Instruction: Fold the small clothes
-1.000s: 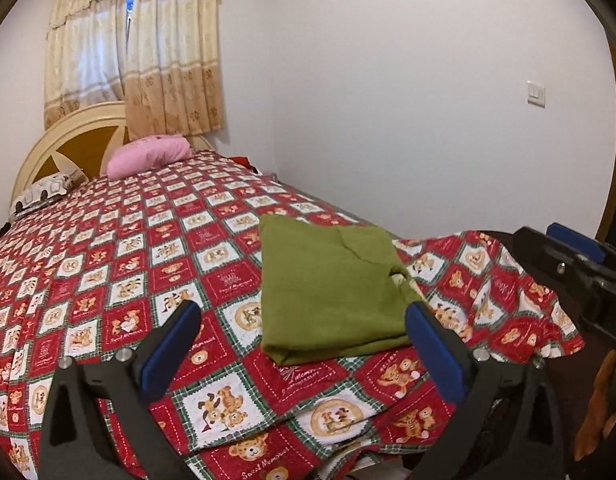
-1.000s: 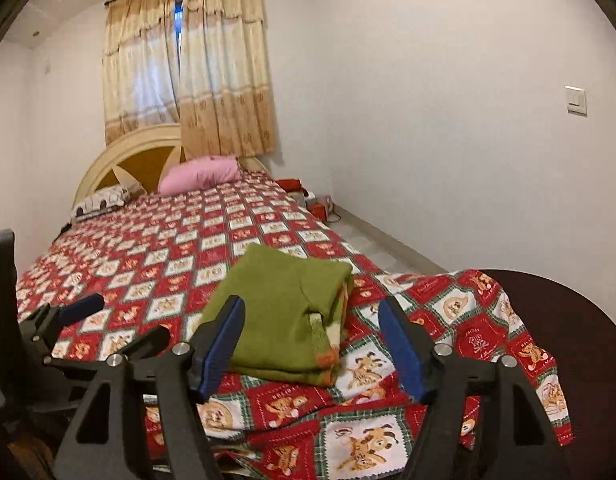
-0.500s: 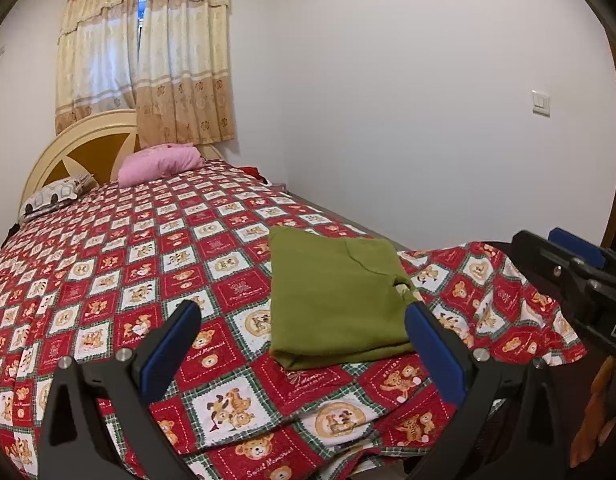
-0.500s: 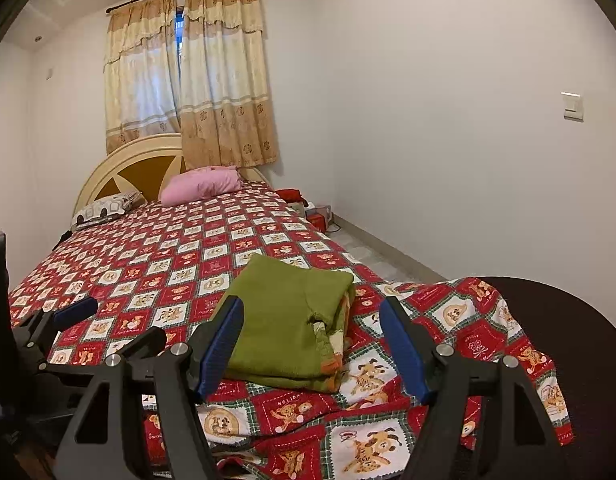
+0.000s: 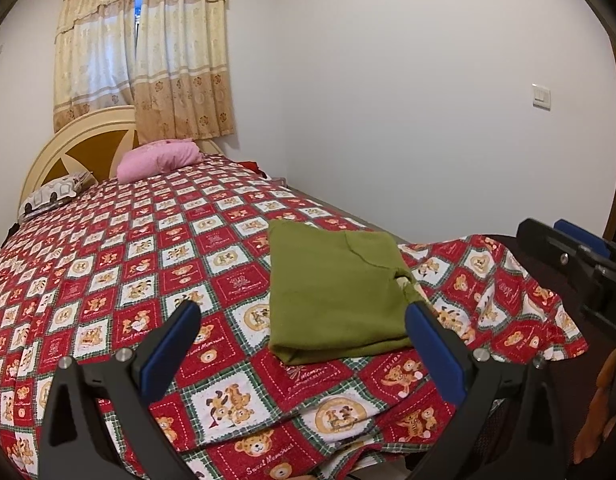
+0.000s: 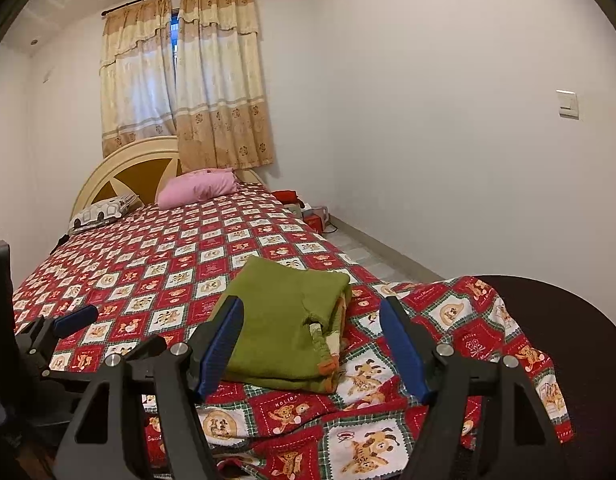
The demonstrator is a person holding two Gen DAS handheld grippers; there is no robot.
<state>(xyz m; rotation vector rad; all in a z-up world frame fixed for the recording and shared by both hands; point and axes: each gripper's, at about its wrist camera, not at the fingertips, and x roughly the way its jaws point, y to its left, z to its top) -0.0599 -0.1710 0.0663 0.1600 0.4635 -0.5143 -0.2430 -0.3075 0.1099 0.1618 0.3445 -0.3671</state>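
Observation:
A folded green garment (image 5: 331, 292) lies flat on the red teddy-bear bedspread (image 5: 148, 264) near the foot of the bed. It also shows in the right wrist view (image 6: 284, 320), with orange trim at its right edge. My left gripper (image 5: 304, 344) is open and empty, held back from the near edge of the garment. My right gripper (image 6: 309, 344) is open and empty, also short of the garment. The right gripper's fingers (image 5: 579, 240) show at the right of the left wrist view, and the left gripper's fingers (image 6: 74, 316) show at the left of the right wrist view.
A pink pillow (image 5: 160, 158) and a patterned pillow (image 5: 54, 196) lie at the round headboard (image 6: 136, 168). A white wall (image 5: 427, 100) runs along the right of the bed. Red items (image 6: 292, 200) sit on the floor. A dark rounded footboard (image 6: 579, 340) is at the right.
Both grippers have risen and tilted up a little, so the garment sits lower in both views. The garment has not moved. Both grippers stay open.

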